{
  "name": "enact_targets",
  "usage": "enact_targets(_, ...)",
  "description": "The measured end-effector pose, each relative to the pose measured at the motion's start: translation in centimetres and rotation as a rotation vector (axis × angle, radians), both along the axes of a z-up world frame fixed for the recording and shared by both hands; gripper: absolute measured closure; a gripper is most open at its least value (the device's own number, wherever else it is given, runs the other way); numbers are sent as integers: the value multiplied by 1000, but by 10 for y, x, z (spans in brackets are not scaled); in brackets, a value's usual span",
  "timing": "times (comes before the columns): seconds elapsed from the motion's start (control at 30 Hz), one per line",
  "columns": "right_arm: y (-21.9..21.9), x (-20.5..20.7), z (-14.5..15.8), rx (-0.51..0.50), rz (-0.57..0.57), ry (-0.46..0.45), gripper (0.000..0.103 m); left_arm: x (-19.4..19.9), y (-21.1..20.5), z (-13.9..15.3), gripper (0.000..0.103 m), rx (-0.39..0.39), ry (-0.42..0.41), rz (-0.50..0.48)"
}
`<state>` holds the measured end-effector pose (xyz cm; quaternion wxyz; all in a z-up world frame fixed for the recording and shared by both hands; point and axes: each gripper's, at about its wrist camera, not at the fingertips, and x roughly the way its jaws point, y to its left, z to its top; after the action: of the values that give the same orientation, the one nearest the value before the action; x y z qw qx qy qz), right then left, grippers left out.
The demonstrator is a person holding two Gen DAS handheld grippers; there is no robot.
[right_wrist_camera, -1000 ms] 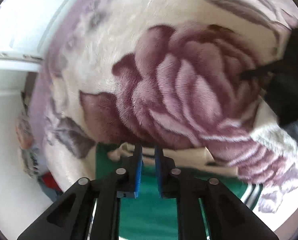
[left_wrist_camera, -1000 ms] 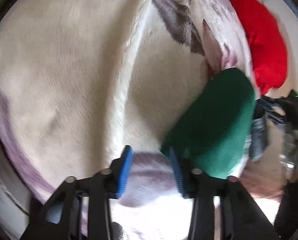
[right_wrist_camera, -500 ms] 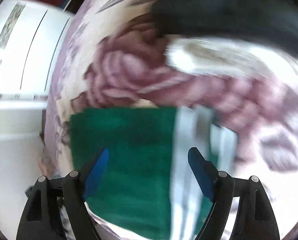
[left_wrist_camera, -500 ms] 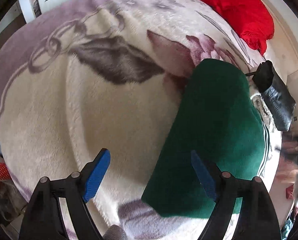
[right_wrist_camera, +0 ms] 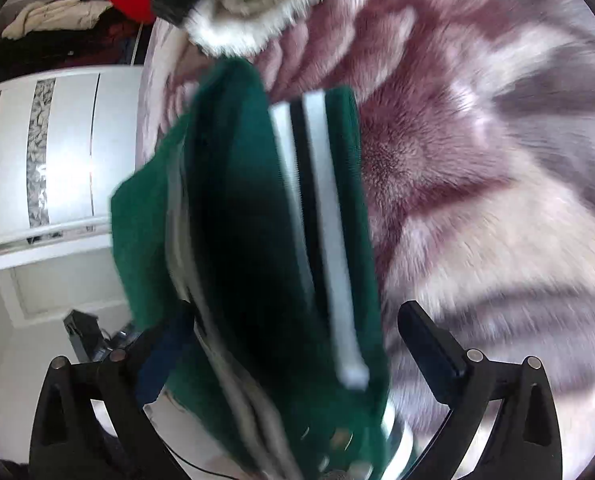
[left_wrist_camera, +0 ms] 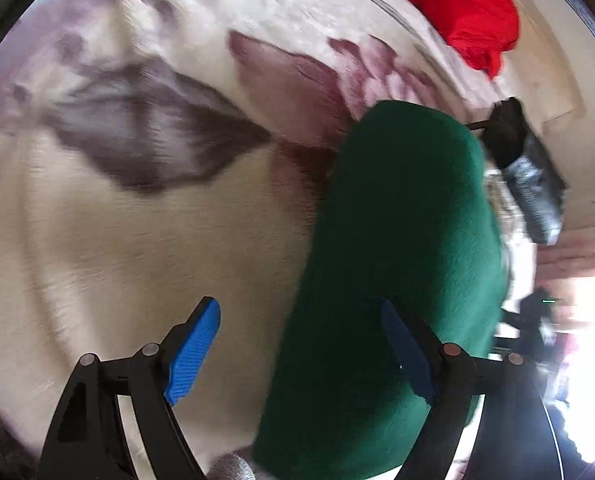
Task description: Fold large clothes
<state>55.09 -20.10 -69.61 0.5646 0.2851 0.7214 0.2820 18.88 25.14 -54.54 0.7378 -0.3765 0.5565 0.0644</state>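
Spread across both views is a plush cream blanket (left_wrist_camera: 145,248) printed with mauve flowers and grey leaves; a white wardrobe (right_wrist_camera: 45,160) stands beyond its edge in the right wrist view, and a red garment (left_wrist_camera: 461,4) lies at the far end in the left wrist view, with a black object (left_wrist_camera: 529,168) beside the blanket's right edge.

On the blanket lies the folded green garment (left_wrist_camera: 397,264). In the left wrist view its long axis runs from near the camera up and slightly right, away toward the red garment. In the right wrist view its white stripes (right_wrist_camera: 325,232) run the same lengthwise way.

The left gripper (left_wrist_camera: 297,344) is spread wide, its left blue pad over bare blanket and its right pad over the green cloth, pinching nothing. The right gripper (right_wrist_camera: 293,344) has just been opening and stands at its widest; the striped edge of the green garment lies between its fingers, but neither pad visibly presses on it.
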Motion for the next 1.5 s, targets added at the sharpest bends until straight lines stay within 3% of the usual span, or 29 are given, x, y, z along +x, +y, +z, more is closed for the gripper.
enact_targets(0.23, 21, 1, -26, 351, 92, 124, 0, 15, 20, -33, 21, -329, -120, 11)
enact_targets(0.37, 46, 3, -35, 347, 145, 141, 0, 22, 17, -43, 21, -515, -204, -18)
enact_targets(0.57, 48, 6, -40, 381, 108, 181, 0, 37, 10, -49, 16, -531, -224, -108)
enact_targets(0.77, 55, 8, -46, 362, 67, 227, 0, 54, -2, -43, 16, -448, -241, -162)
enact_targets(0.83, 56, 8, -46, 353, 59, 232, 0, 53, -2, -38, 28, -431, -256, -162)
enact_targets(0.9, 57, 7, -45, 347, 50, 231, 0, 50, 0, -33, 50, -416, -260, -150)
enact_targets(0.93, 57, 6, -44, 345, 46, 223, 0, 49, 1, -33, 53, -416, -261, -144)
enact_targets(1.0, 58, 1, -39, 333, 25, 189, 9, 50, 2, -31, 61, -411, -267, -142)
enact_targets(1.03, 58, -2, -36, 318, 15, 172, 29, 52, 3, -29, 62, -413, -267, -141)
enact_targets(1.07, 58, -5, -33, 307, 4, 161, 42, 54, 3, -30, 63, -418, -266, -141)
enact_targets(1.17, 56, -18, -21, 306, -50, 167, 54, 60, 7, -28, 64, -438, -271, -159)
enact_targets(1.27, 54, -31, -10, 322, -92, 186, 55, 64, 11, -38, 62, -463, -255, -208)
enact_targets(1.3, 53, -34, -9, 324, -93, 185, 55, 64, 12, -43, 53, -471, -234, -226)
enact_targets(1.33, 52, -37, -12, 324, -92, 189, 51, 69, 12, -52, 49, -504, -206, -241)
enact_targets(1.4, 52, -38, -25, 293, -108, 200, 35, 75, 8, -61, 26, -558, -178, -253)
enact_targets(1.43, 54, -33, -30, 286, -105, 202, 24, 80, 2, -63, 23, -551, -173, -264)
enact_targets(1.5, 63, -32, -41, 300, -125, 219, 21, 85, -8, -55, 24, -479, -187, -299)
